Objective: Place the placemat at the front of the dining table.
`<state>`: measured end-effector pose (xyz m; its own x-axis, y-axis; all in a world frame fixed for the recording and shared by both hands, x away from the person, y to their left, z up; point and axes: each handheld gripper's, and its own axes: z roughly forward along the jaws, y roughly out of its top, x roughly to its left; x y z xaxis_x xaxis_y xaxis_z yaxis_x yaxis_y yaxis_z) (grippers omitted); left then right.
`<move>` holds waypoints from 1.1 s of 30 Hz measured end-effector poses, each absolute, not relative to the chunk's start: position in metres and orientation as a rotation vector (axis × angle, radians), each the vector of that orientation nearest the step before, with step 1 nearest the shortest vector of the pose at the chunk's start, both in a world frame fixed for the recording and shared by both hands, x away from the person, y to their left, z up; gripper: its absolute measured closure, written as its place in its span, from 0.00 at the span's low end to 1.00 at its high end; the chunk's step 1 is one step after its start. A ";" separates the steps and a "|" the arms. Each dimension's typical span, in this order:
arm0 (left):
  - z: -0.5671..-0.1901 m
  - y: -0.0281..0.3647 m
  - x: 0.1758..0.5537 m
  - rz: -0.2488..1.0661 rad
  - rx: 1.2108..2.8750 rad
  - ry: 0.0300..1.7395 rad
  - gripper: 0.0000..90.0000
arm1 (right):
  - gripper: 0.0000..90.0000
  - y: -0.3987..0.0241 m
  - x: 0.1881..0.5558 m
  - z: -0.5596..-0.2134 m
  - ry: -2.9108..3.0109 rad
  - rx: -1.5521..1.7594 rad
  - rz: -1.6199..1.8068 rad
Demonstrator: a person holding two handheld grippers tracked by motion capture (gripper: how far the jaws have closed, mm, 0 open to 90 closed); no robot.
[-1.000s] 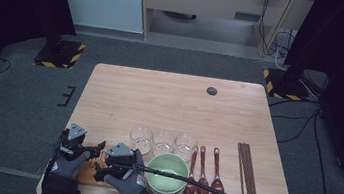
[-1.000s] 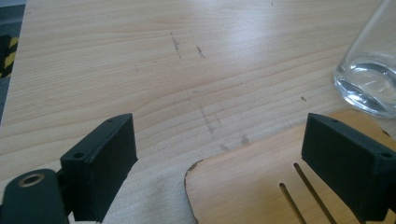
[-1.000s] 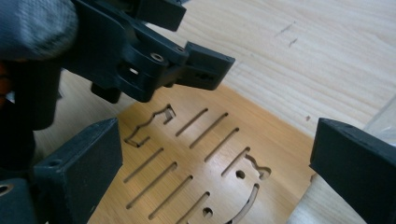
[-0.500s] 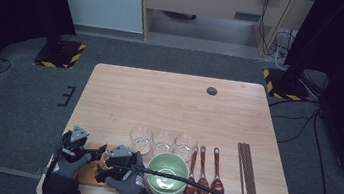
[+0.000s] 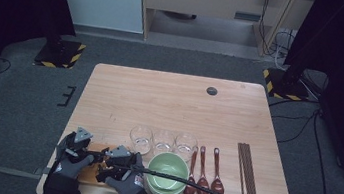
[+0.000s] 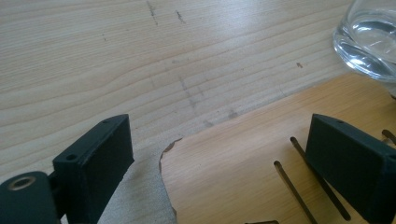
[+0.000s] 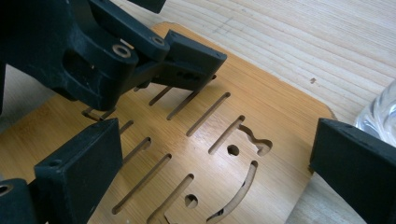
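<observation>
Apparently little has been done yet: the slotted bamboo board point(image 7: 196, 140) lies flat at the table's point(image 5: 174, 102) near left corner, ungrasped. The left gripper point(image 6: 219, 163) is held released over the board's edge, and the right gripper point(image 7: 210, 186) is spread wide above its slots. Lifting is judged to remain. 3 glasses point(image 5: 163, 140), 1 green bowl point(image 5: 167, 169), 3 spoons point(image 5: 204, 169) and chopsticks point(image 5: 246, 172) are lined up nearby; grey carpet point(image 5: 19, 92) surrounds the wooden table.

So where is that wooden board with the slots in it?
The slotted wooden board lies flat at the table's near left corner in the high view, under both open grippers, left of the green bowl and by the nearest glass.
</observation>
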<state>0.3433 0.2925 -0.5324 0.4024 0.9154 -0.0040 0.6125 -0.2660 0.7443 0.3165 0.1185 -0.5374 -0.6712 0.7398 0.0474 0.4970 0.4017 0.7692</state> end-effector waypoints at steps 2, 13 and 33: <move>-0.533 0.293 0.343 0.570 1.984 1.301 0.07 | 0.03 0.119 0.316 -0.538 2.358 1.078 1.136; -0.538 0.298 0.344 0.547 1.944 1.303 0.04 | 0.01 0.118 0.320 -0.540 2.355 1.120 1.104; -0.539 0.300 0.345 0.487 1.912 1.333 0.12 | 0.00 0.121 0.326 -0.545 2.309 1.253 1.111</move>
<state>0.3451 0.3003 -0.5390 0.3876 0.9161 -0.1028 0.6340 -0.1840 0.7511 0.3261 0.1210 -0.5450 -0.5805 0.8076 0.1043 0.5852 0.3247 0.7430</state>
